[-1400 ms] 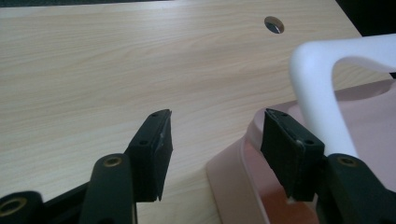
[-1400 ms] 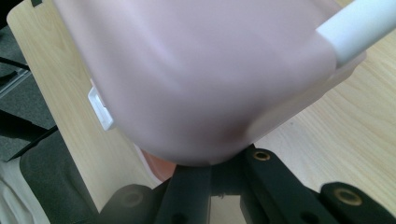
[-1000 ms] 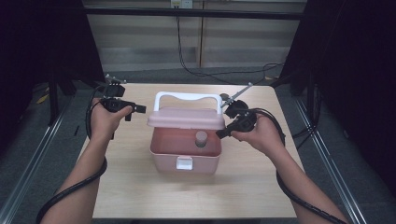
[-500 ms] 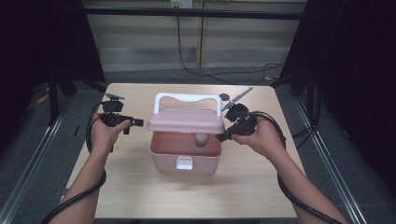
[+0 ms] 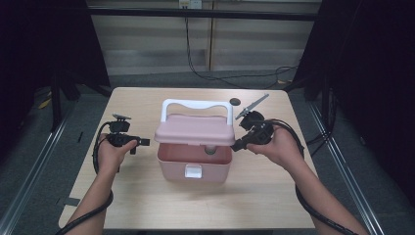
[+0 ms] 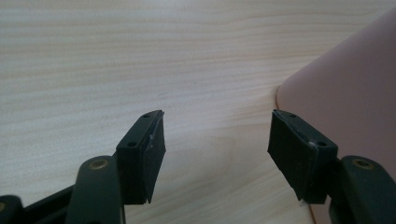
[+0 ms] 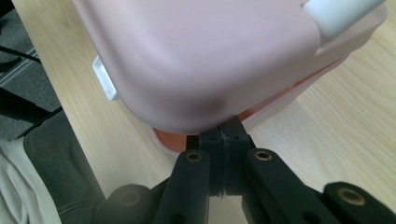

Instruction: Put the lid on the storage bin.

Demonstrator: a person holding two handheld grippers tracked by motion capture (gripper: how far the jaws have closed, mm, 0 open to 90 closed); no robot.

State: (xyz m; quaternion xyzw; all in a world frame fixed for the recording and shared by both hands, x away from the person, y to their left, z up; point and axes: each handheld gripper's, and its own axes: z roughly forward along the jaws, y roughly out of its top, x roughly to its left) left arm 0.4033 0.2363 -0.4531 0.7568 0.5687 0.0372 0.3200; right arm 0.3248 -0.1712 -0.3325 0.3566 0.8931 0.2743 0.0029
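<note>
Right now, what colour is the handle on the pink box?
White; the handle shows best in the high view, arched behind the raised pink lid.

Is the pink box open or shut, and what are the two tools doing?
Pink box: open, latch undone.
Lid: part raised, propped on the right tool.
Small item inside: down in the box, too unclear to name.
Left tool: open, empty, jaws just widened, beside the box.
Right tool: shut, tips under the lid's edge.
</note>
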